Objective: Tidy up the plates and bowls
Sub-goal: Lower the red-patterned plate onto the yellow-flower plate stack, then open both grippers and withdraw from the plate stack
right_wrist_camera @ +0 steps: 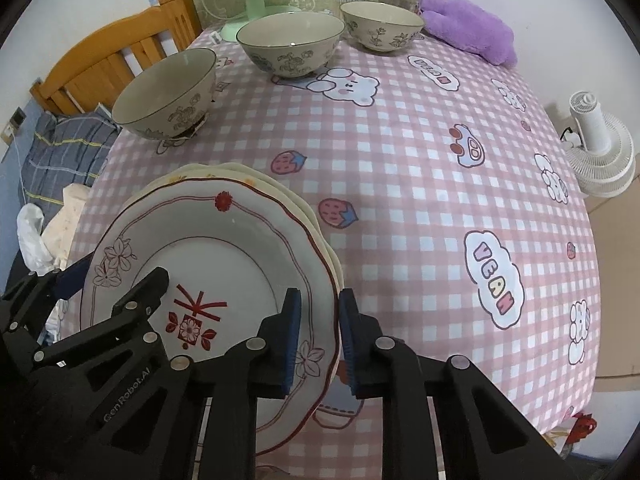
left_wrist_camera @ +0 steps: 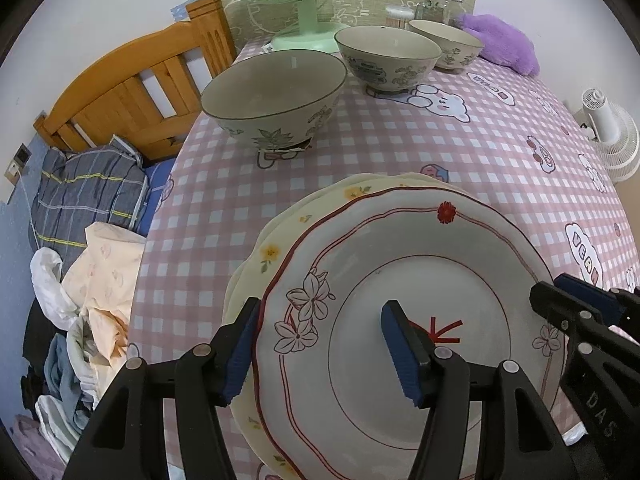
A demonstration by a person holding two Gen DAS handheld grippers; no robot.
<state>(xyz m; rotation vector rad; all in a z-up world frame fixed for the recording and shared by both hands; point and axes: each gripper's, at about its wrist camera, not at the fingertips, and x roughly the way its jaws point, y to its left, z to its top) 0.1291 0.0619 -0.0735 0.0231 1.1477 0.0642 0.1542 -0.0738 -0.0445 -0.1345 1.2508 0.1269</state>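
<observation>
Two hand-held grippers over a surface [right_wrist_camera: 400, 184] covered in pink-and-white checked cloth with cartoon prints. A stack of scalloped ceramic plates lies on the surface at the near left; the top plate [left_wrist_camera: 400, 320], white with a red rim line, outlined flowers and a red central motif, rests on cream plates with small yellow flowers [left_wrist_camera: 272, 252].

The left gripper [left_wrist_camera: 320, 350] has its jaws apart, straddling the left rim of the stack: one blue-padded finger lies just outside the rim, the other stands over the well of the top plate. Whether either pad touches the ceramic cannot be told.

The right gripper [right_wrist_camera: 320, 344] has its jaws narrowly apart, astride the right rim of the stack, one pad over the top plate's border and the other just outside the edge. The pads sit very close to the rim; whether they press on it cannot be told.

Beyond both pairs of jaws, well apart from the plates, stand three grey-beige ceramic bowls with dark floral drawings: the large bowl [left_wrist_camera: 272, 96] ahead and to the left, the middle bowl [left_wrist_camera: 386, 58] farther ahead, the far bowl [left_wrist_camera: 448, 42] behind it. Farther still are a green desk fan [left_wrist_camera: 296, 4], a glass jar [left_wrist_camera: 440, 4] and a purple plush cloth [left_wrist_camera: 504, 42]. A wooden bed frame [left_wrist_camera: 132, 92] stands left of the surface.
</observation>
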